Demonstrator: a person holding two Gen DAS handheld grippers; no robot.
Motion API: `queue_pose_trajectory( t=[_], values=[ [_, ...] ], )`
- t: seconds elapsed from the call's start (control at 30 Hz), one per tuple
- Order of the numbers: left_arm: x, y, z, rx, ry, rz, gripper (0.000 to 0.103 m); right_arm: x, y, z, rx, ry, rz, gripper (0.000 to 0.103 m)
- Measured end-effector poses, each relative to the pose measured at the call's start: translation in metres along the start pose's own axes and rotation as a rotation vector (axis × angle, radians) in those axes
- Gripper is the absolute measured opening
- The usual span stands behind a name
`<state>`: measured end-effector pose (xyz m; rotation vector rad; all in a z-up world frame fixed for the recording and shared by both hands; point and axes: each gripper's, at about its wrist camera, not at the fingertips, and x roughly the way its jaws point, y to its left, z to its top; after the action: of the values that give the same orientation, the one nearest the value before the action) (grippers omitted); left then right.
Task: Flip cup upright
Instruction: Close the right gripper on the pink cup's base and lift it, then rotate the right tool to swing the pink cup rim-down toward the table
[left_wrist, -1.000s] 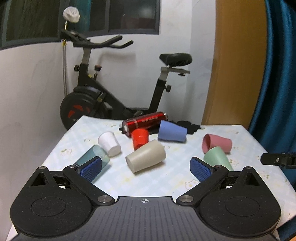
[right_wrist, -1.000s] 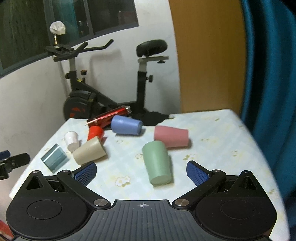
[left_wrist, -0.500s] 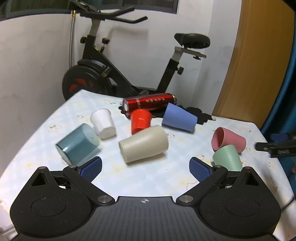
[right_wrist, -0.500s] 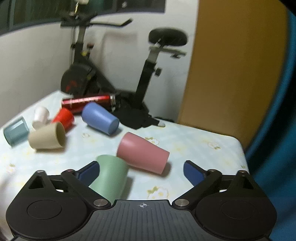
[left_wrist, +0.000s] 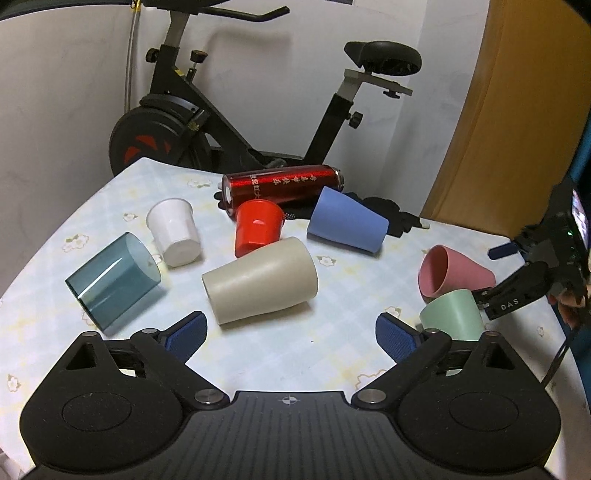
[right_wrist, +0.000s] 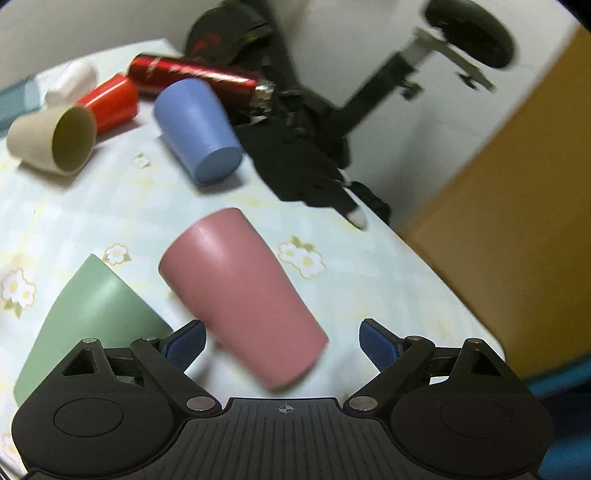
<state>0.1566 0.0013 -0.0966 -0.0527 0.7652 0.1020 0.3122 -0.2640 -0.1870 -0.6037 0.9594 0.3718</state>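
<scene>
A: Right claw (right_wrist: 282, 341) spread wide, straddling the base end of the matte pink tapered plastic cup (right_wrist: 240, 295), which lies on its side on the floral-cloth surface (right_wrist: 369, 288). Nothing gripped.

B: Risk?

A: It's round, so an off-centre squeeze likely rolls it into the pale green plastic cup (right_wrist: 92, 317) beside it.

B: Left claw (left_wrist: 290, 334)?

A: Also spread, empty, facing the beige plastic cup (left_wrist: 260, 280).
</scene>
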Motion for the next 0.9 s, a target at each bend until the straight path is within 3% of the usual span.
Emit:
queue_pose_trajectory(
  t=[0.13, 0.33, 0.47, 0.67, 0.9],
  values=[
    [0.008, 0.001, -0.004, -0.005, 0.022, -0.001, 0.095, 0.012, 0.007, 0.015, -0.074, 0.033, 0.043, 0.081],
    [0.011, 0.006, -0.008, -0.015, 0.033, -0.004, 0.095, 0.031, 0.006, 0.022, -0.042, 0.079, 0.084, 0.063],
    [0.011, 0.008, -0.008, -0.028, 0.030, -0.004, 0.095, 0.025, -0.009, 0.009, 0.101, 0.050, 0.132, 0.059],
    [0.007, 0.011, -0.011, -0.040, 0.015, -0.010, 0.095, -0.007, -0.026, -0.019, 0.360, -0.066, 0.165, 0.059],
    [-0.005, 0.023, -0.013, -0.056, -0.003, -0.007, 0.095, -0.064, -0.004, -0.029, 0.553, -0.158, 0.215, 0.059]
  ],
)
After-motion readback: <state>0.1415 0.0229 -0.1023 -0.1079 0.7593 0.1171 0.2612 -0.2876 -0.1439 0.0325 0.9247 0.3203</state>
